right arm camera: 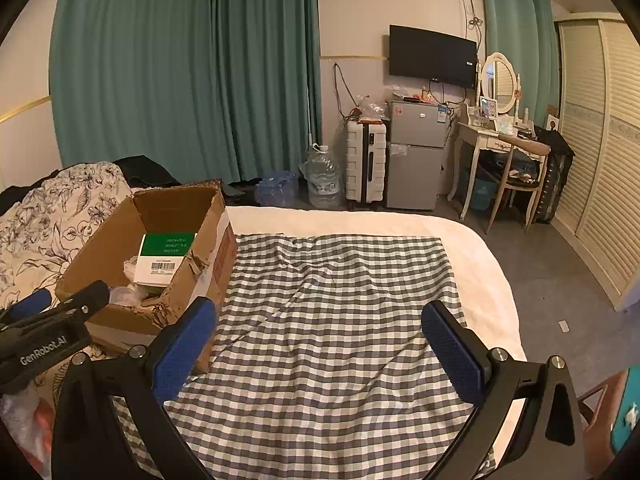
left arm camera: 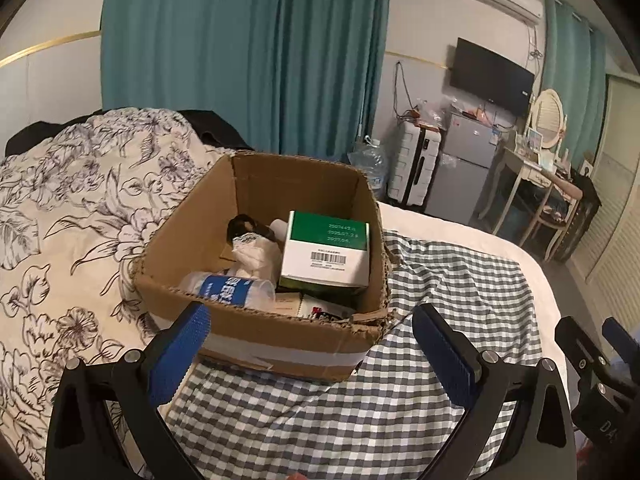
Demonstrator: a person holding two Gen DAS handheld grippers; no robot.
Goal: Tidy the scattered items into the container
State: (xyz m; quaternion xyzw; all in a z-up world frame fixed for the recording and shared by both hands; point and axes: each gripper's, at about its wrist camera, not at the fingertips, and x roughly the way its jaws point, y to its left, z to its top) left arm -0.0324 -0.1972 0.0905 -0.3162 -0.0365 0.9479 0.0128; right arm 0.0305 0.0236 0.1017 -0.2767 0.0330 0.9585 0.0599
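An open cardboard box (left arm camera: 192, 240) stands on the bed, on the edge of a checked cloth (left arm camera: 360, 412). Inside lie a green-and-white carton (left arm camera: 326, 256), a clear bottle with a blue label (left arm camera: 230, 289), a crumpled white wrap (left arm camera: 256, 252) and smaller packets. My left gripper (left arm camera: 310, 346) is open and empty, just in front of the box's near wall. My right gripper (right arm camera: 320, 340) is open and empty over the checked cloth (right arm camera: 340, 300), to the right of the box (right arm camera: 104, 256). The left gripper (right arm camera: 44, 332) shows at the left of the right wrist view.
A floral duvet (left arm camera: 72, 220) lies left of the box. Beyond the bed's foot stand a water jug (right arm camera: 324, 180), a white suitcase (right arm camera: 366, 160), a small fridge (right arm camera: 416, 156), a dressing table (right arm camera: 500, 144) with a chair, and a louvred wardrobe (right arm camera: 600, 160).
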